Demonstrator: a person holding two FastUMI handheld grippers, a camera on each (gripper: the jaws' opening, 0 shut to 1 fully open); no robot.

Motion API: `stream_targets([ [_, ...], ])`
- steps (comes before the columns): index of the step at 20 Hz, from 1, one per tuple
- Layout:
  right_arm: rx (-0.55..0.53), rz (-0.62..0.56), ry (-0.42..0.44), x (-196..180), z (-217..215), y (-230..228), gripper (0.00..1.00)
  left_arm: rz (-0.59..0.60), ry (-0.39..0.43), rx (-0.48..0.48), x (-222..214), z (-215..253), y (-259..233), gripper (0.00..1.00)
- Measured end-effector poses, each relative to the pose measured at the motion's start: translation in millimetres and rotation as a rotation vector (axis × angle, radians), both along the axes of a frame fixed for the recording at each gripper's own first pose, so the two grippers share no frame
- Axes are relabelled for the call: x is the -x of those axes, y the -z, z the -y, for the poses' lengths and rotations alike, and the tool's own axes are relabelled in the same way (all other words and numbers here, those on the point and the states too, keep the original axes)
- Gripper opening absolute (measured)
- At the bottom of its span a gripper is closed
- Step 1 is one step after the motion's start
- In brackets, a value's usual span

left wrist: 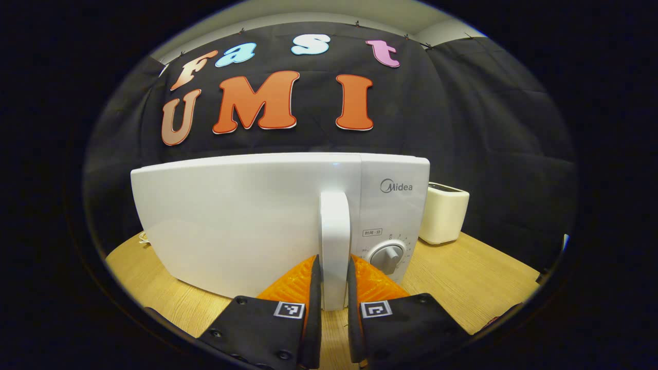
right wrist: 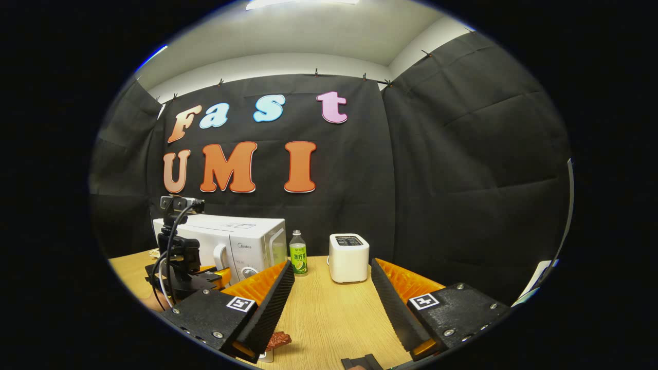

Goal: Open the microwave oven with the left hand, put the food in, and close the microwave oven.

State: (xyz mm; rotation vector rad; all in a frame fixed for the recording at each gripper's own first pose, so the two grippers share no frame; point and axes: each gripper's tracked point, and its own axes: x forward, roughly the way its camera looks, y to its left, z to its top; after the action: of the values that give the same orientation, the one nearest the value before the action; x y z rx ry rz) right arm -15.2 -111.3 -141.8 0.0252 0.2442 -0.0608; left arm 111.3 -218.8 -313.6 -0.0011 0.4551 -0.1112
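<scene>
The white microwave (left wrist: 241, 221) stands on the wooden table, its door looking closed. My left gripper (left wrist: 334, 264) is shut on the upright white door handle (left wrist: 334, 226), one finger pressed on each side. In the right gripper view the microwave (right wrist: 247, 239) sits at the left, with the left gripper (right wrist: 205, 277) and its camera rig at the handle. My right gripper (right wrist: 331, 264) hovers open over the table with nothing between its fingers. A reddish-brown piece of food (right wrist: 278, 339) lies low under its left finger.
A cream box-shaped appliance (right wrist: 349, 258) stands to the right of the microwave, with a green bottle (right wrist: 298, 253) between them. The microwave's dial (left wrist: 388, 255) sits right of the handle. The wooden tabletop (right wrist: 329, 313) stretches in front.
</scene>
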Motion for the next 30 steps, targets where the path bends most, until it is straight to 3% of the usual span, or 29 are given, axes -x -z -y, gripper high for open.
stream_targets([
  [1, -0.001, -0.004, -0.006, 0, -3, 1, 0.93, -0.004, 0.008, -0.003, 0, 1, 1, 0.22],
  [6, 0.016, -0.024, -0.025, -1, -9, 7, 0.93, -0.004, 0.021, 0.004, 2, 1, 2, 0.18],
  [7, 0.018, -0.029, -0.023, -2, -8, 10, 0.93, -0.005, 0.020, 0.014, 2, 2, 2, 0.13],
  [9, 0.013, -0.035, -0.022, -2, -8, 11, 0.93, 0.007, 0.020, 0.038, 5, 0, 1, 0.19],
  [12, 0.005, -0.048, -0.021, -4, -7, 17, 0.93, 0.006, 0.027, 0.023, 4, 1, 0, 0.10],
  [13, 0.005, -0.053, -0.020, -4, -6, 20, 0.93, 0.005, 0.021, 0.034, 11, 2, -1, 0.14],
  [19, -0.062, -0.088, -0.032, -4, -18, 29, 0.94, 0.022, 0.072, 0.028, 54, -9, -16, 0.14],
  [23, -0.041, -0.097, -0.042, -1, -29, 30, 0.94, 0.045, 0.104, 0.023, 93, -28, -29, 0.14],
  [26, -0.045, -0.096, -0.059, 4, -40, 24, 0.94, 0.039, 0.108, 0.024, 123, -45, -38, 0.14],
  [27, -0.047, -0.096, -0.063, 6, -44, 23, 0.89, 0.040, 0.106, 0.018, 132, -51, -41, 0.14],
  [30, -0.042, -0.100, -0.073, 10, -51, 22, 0.94, 0.046, 0.085, 0.009, 160, -76, -46, 0.14],
])
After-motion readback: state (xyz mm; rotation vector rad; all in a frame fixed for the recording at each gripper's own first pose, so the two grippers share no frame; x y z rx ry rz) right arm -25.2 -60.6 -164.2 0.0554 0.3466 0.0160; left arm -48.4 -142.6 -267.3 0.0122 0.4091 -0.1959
